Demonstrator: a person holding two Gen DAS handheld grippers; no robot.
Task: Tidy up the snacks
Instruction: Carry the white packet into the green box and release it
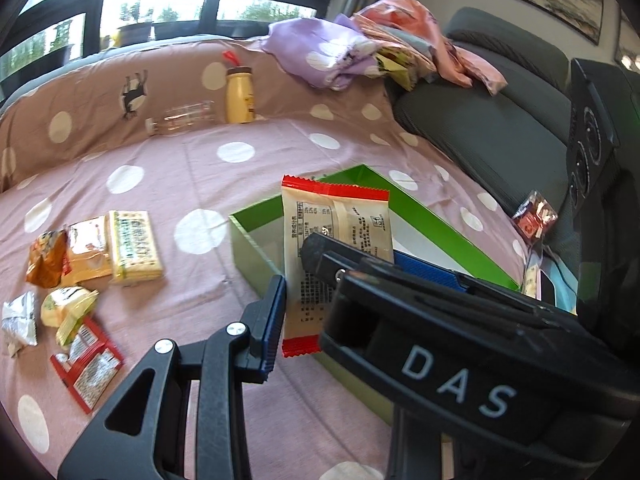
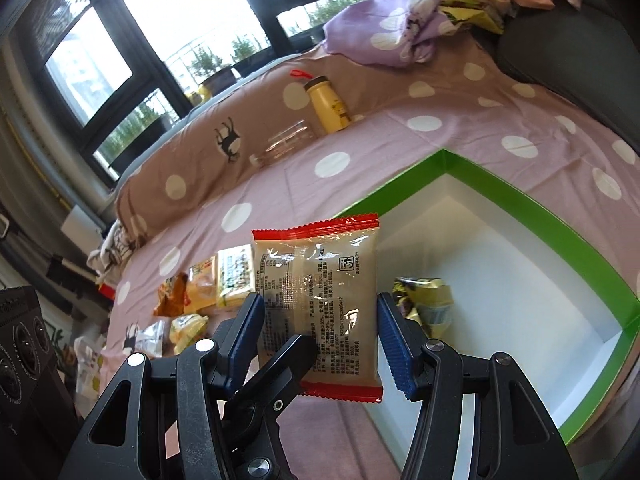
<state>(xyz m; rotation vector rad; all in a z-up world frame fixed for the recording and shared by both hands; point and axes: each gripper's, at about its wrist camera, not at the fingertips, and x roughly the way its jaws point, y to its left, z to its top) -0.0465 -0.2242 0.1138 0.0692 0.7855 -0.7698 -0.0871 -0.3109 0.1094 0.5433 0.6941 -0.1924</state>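
**Two grips on one thin packet, short of the box**

The flat beige plastic snack packet with red crimped ends (image 2: 320,272) hangs upright in the air, over the near left corner of the green cardboard box with white inner walls (image 2: 520,200). It is above the rim, not yet inside. The right gripper (image 2: 318,320) clamps it across its width, one ribbed blue pad on each long edge. The left gripper (image 1: 298,268) has its jaws drawn almost together. One of its blue pads (image 1: 274,320) lies against the packet's left edge, and it seems to nip the same packet. A black finger crosses the printed face, and I cannot tell for sure which gripper it belongs to.

With both tools on one packet, hands drifting apart or twisting could crease the glossy film, burst a seam or crush what is inside. The film looks slick, so a squeeze on the edges may let it buckle and slide out. If it is released here, the packet could catch the thin box wall and tip onto the bedding.

The box holds one crinkled yellow-and-dark foil wrapper (image 2: 424,300). It looks light and sits on a soft pink polka-dot bedspread (image 1: 200,168), so a nudge from a finger could tilt or shift it. A loose cluster of small crumpled orange, yellow, silver and red wrappers (image 1: 96,248) lies well to the left.
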